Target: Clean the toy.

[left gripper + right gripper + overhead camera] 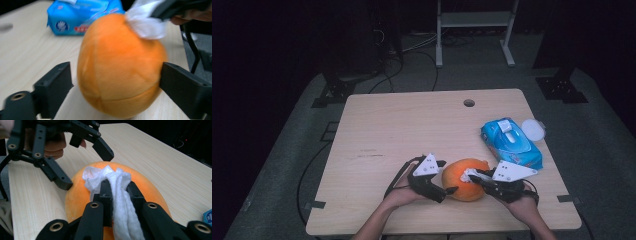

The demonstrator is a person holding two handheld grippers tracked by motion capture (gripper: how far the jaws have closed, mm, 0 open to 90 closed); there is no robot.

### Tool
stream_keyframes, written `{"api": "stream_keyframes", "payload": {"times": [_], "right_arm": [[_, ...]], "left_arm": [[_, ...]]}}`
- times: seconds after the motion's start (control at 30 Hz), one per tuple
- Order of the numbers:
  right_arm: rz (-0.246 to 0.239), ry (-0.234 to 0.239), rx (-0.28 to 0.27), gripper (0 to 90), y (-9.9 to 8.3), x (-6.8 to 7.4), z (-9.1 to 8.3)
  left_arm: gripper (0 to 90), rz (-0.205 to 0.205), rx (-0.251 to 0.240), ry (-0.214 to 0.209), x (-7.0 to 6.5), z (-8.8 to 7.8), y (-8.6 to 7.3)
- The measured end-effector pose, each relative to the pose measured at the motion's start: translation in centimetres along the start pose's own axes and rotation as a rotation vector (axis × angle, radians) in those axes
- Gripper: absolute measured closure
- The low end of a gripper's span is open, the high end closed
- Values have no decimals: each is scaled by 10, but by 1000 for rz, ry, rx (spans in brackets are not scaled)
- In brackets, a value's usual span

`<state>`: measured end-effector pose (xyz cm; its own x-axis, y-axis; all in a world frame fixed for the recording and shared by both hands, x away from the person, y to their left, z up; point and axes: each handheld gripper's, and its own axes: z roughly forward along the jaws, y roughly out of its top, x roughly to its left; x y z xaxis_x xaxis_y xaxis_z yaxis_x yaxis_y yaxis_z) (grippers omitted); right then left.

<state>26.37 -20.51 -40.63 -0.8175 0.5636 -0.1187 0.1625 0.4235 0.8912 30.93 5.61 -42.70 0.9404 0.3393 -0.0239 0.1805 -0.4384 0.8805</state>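
Observation:
An orange plush ball point(464, 177) rests on the wooden table point(402, 125) near its front edge. My left gripper point(448, 176) straddles the ball from the left. In the left gripper view the ball point(120, 72) sits between the jaws, with a small gap at one pad and the other pad right at its side. My right gripper point(118, 190) is shut on a bunched white wipe point(120, 195), and it holds the wipe point(469, 173) against the top of the ball point(80, 195).
A blue pack of wet wipes point(511, 142) lies behind the ball on the right, with a round white lid point(533, 129) beside it near the table's right edge. A cable hole point(469, 103) sits at the far edge.

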Motion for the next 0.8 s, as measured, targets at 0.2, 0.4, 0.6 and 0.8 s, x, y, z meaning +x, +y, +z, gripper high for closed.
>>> {"api": "stream_keyframes", "payload": {"times": [0.2, 0.4, 0.6, 0.8], "right_arm": [[-14, 4, -4, 773, 6, 7, 4], [-74, 58, -24, 774, 19, 29, 12], [-32, -10, -26, 774, 12, 8, -2], [27, -51, -13, 773, -1, -8, -9]], "left_arm": [[304, 24, -11, -6, -5, 3, -3], [375, 134, -1, 8, -15, -3, 5], [348, 130, -7, -18, -16, -1, 1], [180, -6, -3, -47, -6, 5, -2]]}}
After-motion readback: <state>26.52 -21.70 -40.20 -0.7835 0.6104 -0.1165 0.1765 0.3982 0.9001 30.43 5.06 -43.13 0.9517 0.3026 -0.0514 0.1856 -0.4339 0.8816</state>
